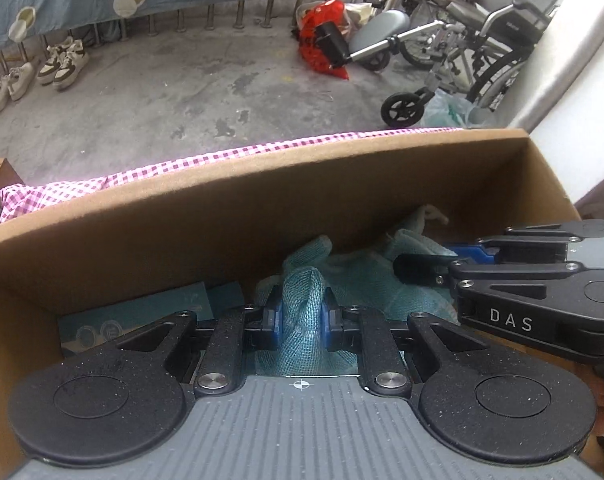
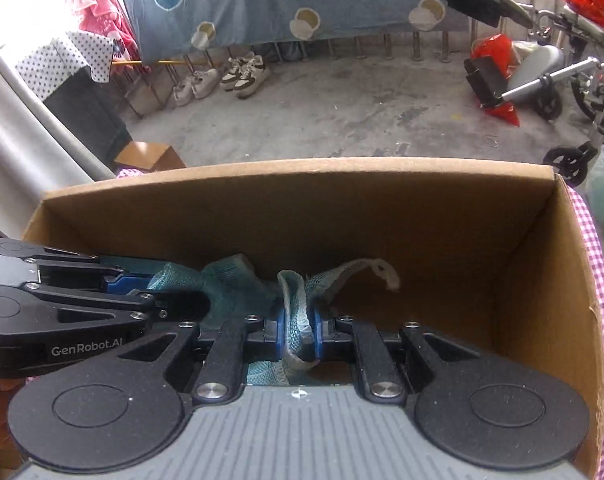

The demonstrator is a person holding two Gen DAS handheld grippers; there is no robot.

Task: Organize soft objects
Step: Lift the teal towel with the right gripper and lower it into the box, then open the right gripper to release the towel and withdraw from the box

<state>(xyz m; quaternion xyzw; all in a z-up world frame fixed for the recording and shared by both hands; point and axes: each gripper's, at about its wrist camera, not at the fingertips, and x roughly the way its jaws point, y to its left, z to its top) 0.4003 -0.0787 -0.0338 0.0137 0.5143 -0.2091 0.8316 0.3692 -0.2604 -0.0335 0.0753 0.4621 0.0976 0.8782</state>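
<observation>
The left gripper [image 1: 300, 312] is clamped on a bunched fold of a teal mesh cloth [image 1: 343, 276], its blue pads [image 1: 276, 316] pinching the fabric from both sides. The right gripper [image 2: 298, 330] is clamped the same way on a thinner rolled edge of that cloth [image 2: 230, 288], which it squeezes into a narrow rope. Seen from the left wrist, the right gripper comes in from three o'clock; seen from the right wrist, the left gripper comes in from nine o'clock, so the two tools sit side by side with the cloth strung between them.

Both tools reach down inside a cardboard box [image 1: 206, 208], and the cloth hangs low within it, spilling toward twelve o'clock against the far wall. Its long axis runs left to right, gripper to gripper. A frayed pale corner [image 2: 383, 274] sticks up at one o'clock from the right gripper. I judge both hands equally near, each already holding an end, so lowering and letting go is what remains.

A printed card [image 1: 142, 320] lies on the box floor at ten o'clock from the left gripper. Beyond the box, a pink checked fabric [image 1: 102, 184] shows at its rim, with shoes [image 1: 64, 62] and a wheelchair [image 1: 461, 56] on the concrete floor.
</observation>
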